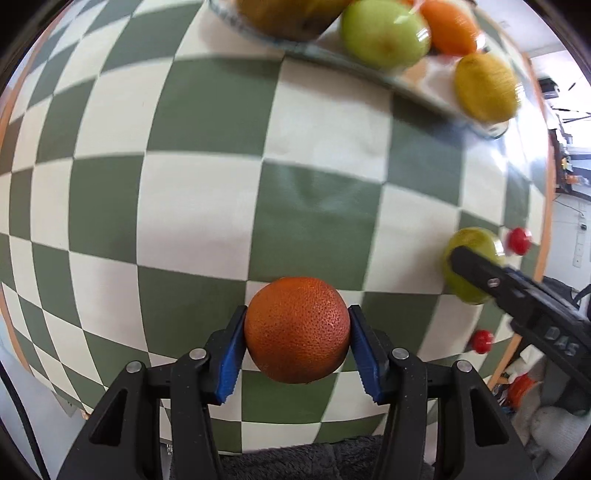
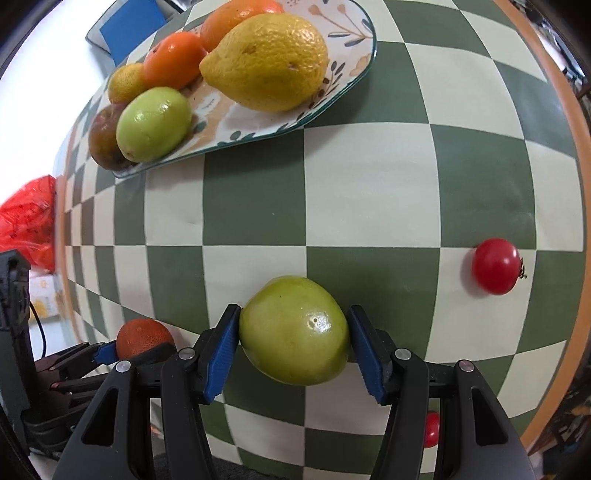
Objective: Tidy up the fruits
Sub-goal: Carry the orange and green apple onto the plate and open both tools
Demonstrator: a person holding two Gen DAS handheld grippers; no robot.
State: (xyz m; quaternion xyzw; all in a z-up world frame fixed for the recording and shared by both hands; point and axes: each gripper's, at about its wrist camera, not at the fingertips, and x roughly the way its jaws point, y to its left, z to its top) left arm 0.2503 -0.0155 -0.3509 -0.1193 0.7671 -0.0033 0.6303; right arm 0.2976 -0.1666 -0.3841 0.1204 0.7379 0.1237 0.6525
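Carrying fruit toward the far plate (image 2: pixel 343 85), the left gripper (image 1: pixel 297 332) is clasping an orange (image 1: pixel 297 329) and the right gripper (image 2: pixel 293 332) a green fruit (image 2: pixel 294 330). Several fruits are already lying on the plate, while two red tomatoes (image 2: pixel 495 265) are waiting on the checkered table (image 2: pixel 369 184).

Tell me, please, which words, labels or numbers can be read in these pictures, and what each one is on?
"DAS": raised letters on the black body of the right gripper, seen in the left wrist view; whether more letters follow cannot be told.
No other text: the plate bears only painted leaves and flowers, and the fruits carry no stickers.
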